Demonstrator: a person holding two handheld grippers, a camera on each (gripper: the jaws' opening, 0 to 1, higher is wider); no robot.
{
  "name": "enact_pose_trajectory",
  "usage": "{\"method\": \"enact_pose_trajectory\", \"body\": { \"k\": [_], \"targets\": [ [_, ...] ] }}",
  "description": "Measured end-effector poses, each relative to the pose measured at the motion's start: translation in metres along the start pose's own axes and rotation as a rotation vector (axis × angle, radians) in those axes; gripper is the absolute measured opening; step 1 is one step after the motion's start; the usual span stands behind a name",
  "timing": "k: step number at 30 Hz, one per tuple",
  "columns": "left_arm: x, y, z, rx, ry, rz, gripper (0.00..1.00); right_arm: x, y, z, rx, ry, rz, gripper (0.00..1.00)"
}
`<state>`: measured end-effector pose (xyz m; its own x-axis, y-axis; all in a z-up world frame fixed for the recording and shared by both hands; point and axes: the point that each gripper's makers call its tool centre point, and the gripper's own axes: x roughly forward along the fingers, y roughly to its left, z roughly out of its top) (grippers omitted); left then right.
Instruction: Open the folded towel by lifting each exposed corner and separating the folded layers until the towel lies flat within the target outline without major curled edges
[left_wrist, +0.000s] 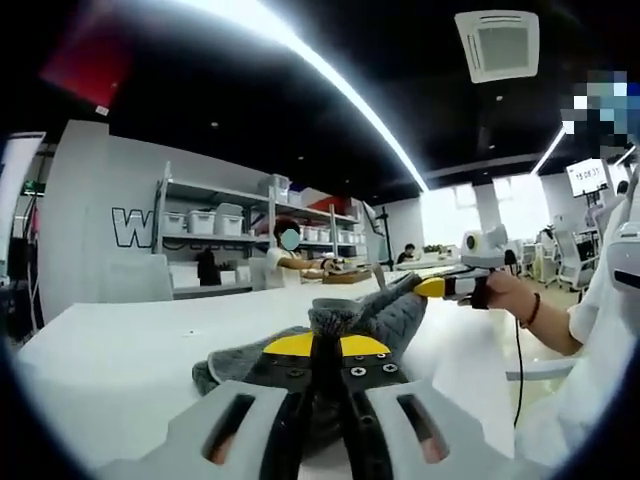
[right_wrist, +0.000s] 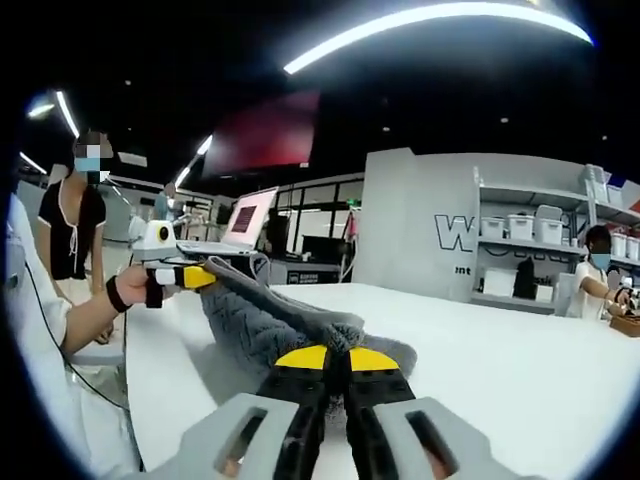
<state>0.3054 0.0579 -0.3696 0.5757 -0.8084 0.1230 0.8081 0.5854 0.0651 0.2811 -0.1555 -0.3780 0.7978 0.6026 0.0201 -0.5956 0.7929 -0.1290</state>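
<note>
A grey quilted towel (left_wrist: 392, 315) hangs bunched between my two grippers above the white table (left_wrist: 120, 350). In the left gripper view, my left gripper (left_wrist: 325, 346) is shut on one end of the towel, its yellow tips pinching the cloth. My right gripper (left_wrist: 432, 287), held in a hand, comes in from the right and is shut on the far end. In the right gripper view, my right gripper (right_wrist: 336, 358) is clamped on the towel (right_wrist: 260, 325); the left gripper (right_wrist: 198, 277) grips the raised far corner. The towel's lower folds rest on the table (right_wrist: 500, 350).
Shelves with white bins (left_wrist: 215, 222) stand behind the table, with a seated person (left_wrist: 290, 258) in front of them. A laptop (right_wrist: 245, 215) sits on a far desk and a person (right_wrist: 75, 215) stands at the left. My sleeve (left_wrist: 600, 340) is at the right edge.
</note>
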Motion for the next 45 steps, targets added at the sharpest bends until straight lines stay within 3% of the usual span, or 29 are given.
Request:
{"method": "enact_pose_trajectory", "body": {
  "k": [22, 26, 45],
  "targets": [
    [-0.016, -0.020, -0.011, -0.004, 0.018, -0.042, 0.04, -0.016, 0.016, -0.005, -0.028, 0.019, 0.028, 0.00],
    [-0.019, -0.024, -0.012, -0.009, 0.018, -0.051, 0.05, -0.019, 0.018, -0.007, 0.005, 0.006, 0.044, 0.00],
    [-0.030, -0.039, -0.021, -0.006, 0.067, -0.109, 0.06, -0.031, 0.030, -0.013, -0.008, 0.024, 0.069, 0.00]
  ]
}}
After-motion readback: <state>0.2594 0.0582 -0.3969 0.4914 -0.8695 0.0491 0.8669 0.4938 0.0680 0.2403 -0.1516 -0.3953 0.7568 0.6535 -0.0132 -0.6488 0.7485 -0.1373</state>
